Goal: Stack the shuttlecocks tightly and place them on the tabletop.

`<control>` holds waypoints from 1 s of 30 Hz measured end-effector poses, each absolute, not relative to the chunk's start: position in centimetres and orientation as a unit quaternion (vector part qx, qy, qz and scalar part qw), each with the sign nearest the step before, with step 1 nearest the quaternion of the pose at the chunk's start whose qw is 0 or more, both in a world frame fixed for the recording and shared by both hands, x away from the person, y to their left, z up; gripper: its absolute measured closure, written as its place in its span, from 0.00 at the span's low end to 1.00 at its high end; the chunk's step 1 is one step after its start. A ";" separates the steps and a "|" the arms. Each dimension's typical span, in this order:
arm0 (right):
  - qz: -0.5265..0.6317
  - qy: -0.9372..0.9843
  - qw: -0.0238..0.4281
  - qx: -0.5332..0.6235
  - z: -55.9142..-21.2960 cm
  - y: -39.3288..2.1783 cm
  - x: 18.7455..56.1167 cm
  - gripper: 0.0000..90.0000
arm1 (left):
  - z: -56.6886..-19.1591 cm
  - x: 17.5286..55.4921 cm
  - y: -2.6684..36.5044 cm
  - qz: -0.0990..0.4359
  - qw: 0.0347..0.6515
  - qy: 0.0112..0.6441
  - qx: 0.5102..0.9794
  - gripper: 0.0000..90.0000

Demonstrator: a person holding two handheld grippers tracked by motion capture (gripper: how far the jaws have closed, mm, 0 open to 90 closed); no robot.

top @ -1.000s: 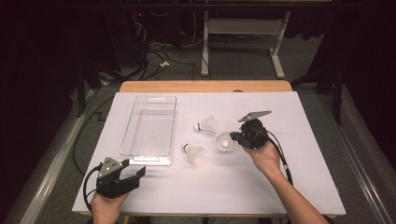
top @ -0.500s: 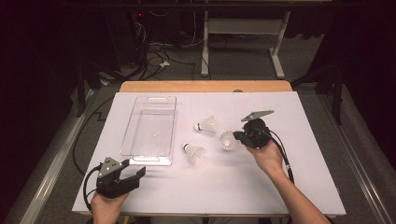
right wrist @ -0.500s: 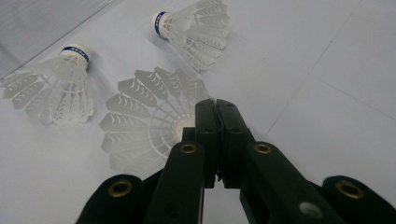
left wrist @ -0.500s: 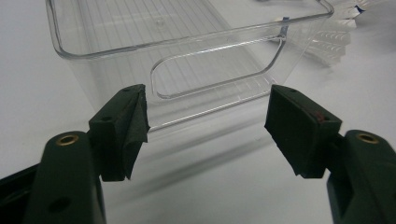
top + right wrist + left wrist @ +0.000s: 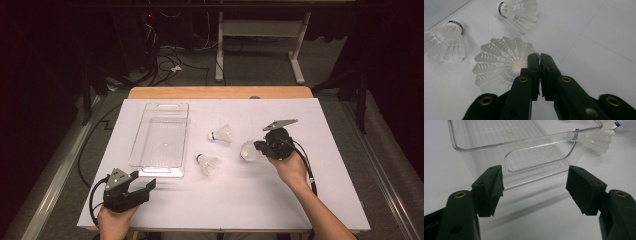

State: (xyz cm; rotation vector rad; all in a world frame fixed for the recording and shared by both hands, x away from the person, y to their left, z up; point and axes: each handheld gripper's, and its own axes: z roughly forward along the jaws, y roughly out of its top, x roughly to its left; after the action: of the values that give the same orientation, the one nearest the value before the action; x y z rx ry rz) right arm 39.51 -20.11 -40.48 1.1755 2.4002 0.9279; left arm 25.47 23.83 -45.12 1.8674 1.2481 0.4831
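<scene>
While the left gripper [image 5: 142, 187] rested at the lower left of the high view, its jaws stood wide apart and empty, aimed at the clear tray [image 5: 161, 169], presumably waiting. Mid-frame right, the right gripper [image 5: 256, 146] had its jaws pressed together on the skirt rim of a shuttlecock [image 5: 248, 150], likely for lifting. Beyond lay two more shuttlecocks [image 5: 210, 163] [image 5: 222, 134], loose on the white table [image 5: 300, 200].

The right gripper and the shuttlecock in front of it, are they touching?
Touching. In the right gripper view, the right gripper fingers pinch the shuttlecock skirt's edge.
</scene>
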 end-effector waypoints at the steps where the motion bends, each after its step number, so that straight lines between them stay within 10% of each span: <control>1: 0.324 0.837 0.157 0.412 -40.6 -20.3 39.5 0.96 | -45.1 25.5 23.8 0.192 0.410 0.496 0.741 0.34; 30: 0.314 0.826 0.155 0.441 -42.6 -22.4 40.0 0.90 | -45.1 25.5 23.8 0.193 0.409 0.496 0.741 0.34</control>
State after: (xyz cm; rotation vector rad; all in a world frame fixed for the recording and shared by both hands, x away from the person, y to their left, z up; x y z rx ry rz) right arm 40.04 -22.40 -42.57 1.2648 2.3679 0.8985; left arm 25.49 23.83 -45.14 1.8674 1.2504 0.4850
